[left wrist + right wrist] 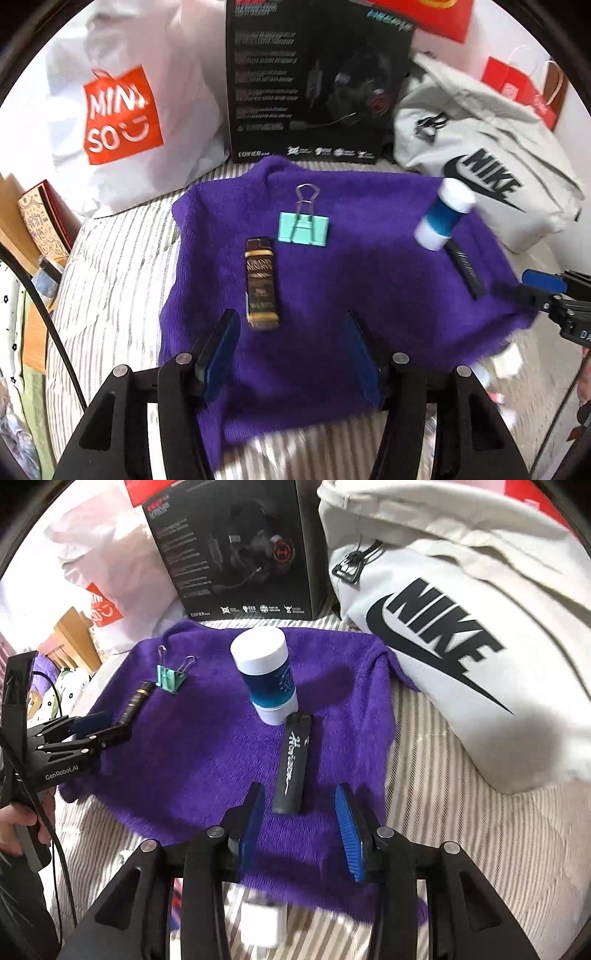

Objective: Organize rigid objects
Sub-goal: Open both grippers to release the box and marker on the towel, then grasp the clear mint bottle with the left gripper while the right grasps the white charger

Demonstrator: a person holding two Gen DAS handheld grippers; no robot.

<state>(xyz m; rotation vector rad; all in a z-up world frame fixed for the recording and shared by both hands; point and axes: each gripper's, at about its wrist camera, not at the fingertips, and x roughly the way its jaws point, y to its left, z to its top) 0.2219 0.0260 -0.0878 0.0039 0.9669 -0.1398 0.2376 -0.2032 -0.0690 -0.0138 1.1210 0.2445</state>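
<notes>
A purple towel (369,280) (192,746) lies on a striped bed. On it are a brown lighter (261,284) (136,701), a mint binder clip (303,228) (170,678), a blue-and-white jar (445,214) (267,674) standing upright, and a black lighter (466,271) (292,764). My left gripper (291,317) (105,725) is open, with the brown lighter just ahead of its left finger. My right gripper (301,794) (546,286) is open, and the near end of the black lighter lies between its fingertips.
A black headset box (314,81) (236,550) stands behind the towel. A white Miniso bag (122,110) is at the back left and a grey Nike bag (480,155) (461,642) at the right. Books (40,221) sit at the left edge.
</notes>
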